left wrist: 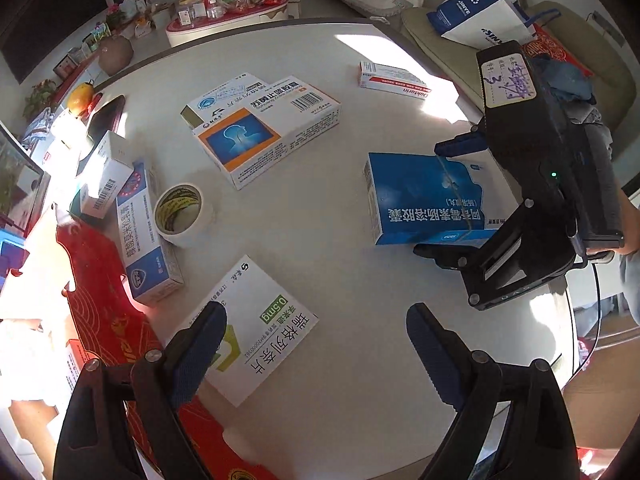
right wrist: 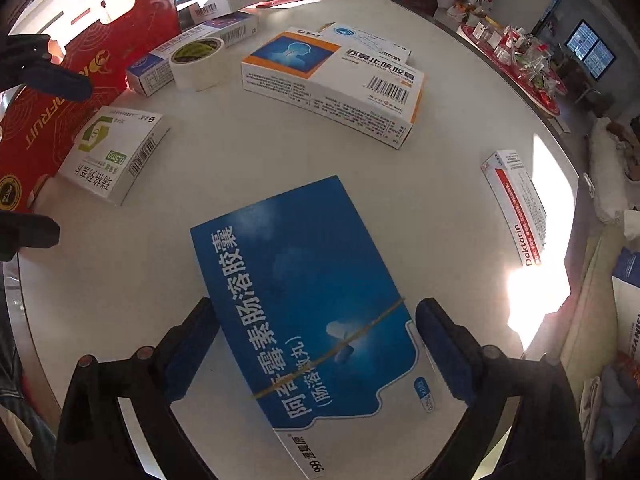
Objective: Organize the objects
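Flat blue carton [right wrist: 304, 300] — rubber-banded, between wide right gripper [right wrist: 312, 344]

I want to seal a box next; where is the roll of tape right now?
The roll of tape stands on the white table, left in the left wrist view, beside the long blue-and-white box near the red carton.

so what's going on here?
A person is sorting medicine boxes on a white table with two tools. The right hand-held gripper straddles the blue box, jaws wide, not visibly pressing it. The left hand-held gripper hangs open over the green-and-white box, beside the red carton.
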Motion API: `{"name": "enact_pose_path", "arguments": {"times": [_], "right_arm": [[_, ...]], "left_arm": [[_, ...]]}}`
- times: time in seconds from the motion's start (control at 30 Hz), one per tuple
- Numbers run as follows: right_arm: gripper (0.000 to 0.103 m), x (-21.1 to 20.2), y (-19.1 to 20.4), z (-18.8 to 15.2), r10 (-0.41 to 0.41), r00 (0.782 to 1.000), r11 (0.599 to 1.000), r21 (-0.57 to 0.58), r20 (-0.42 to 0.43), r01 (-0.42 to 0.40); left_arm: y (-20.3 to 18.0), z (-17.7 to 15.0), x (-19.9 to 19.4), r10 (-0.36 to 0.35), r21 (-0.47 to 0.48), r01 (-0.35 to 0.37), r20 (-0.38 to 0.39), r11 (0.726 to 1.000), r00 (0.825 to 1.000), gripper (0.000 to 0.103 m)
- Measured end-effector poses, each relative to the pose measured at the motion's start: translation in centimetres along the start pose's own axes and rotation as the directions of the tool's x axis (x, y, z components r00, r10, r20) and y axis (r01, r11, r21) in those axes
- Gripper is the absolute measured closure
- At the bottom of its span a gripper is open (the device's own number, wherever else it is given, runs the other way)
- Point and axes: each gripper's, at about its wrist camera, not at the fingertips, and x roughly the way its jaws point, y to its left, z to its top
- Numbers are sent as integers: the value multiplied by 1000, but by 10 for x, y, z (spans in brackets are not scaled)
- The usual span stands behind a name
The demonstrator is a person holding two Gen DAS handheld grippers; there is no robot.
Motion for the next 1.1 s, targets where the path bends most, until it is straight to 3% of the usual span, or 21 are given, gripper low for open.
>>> {"name": "enact_pose_path", "arguments": {"times": [0.13,0.23,0.33,0.4,0.47,0.63,0.7,0.8,1.0,1.07,1.1], "right_arm": [[19,-10,-13,-17,-11,1000,987,161,14,8],[23,-22,-16,-39,39,998,958,282,54,-53],[23,-22,-15,-57,130,989,925,350,66,-145],[23,-23,-8,-58,83,994,940,325,72,-102],[22,-23,-5,-54,60,996,943,323,63,-77],[4,-16,4,-46,31,998,954,297,55,-46],[0,-9,12,-39,9,1000,962,272,27,-16],[0,-8,14,-38,-3,1000,953,303,28,-6],[0,-10,15,-42,-30,999,929,371,33,15],[6,-13,17,-43,-44,998,920,392,37,26],[17,-16,16,-45,-56,997,912,409,45,33]], "left_arm": [[14,12,21,48,-18,-49,-94,999,994,9],[24,13,34,65,-38,-71,-150,997,987,9],[27,12,48,78,-7,-81,-215,997,973,9],[29,9,60,76,-11,-82,-280,997,957,9],[28,7,60,95,-7,-101,-285,995,954,9],[26,1,61,107,-33,-121,-285,992,953,7],[22,-1,64,117,-12,-125,-286,992,951,1],[13,-5,69,157,63,-144,-300,988,941,0],[-6,-13,70,150,137,-110,-325,984,934,0],[-13,-17,70,148,151,-103,-324,983,934,0],[-18,-19,70,146,158,-99,-325,983,934,0]]}}
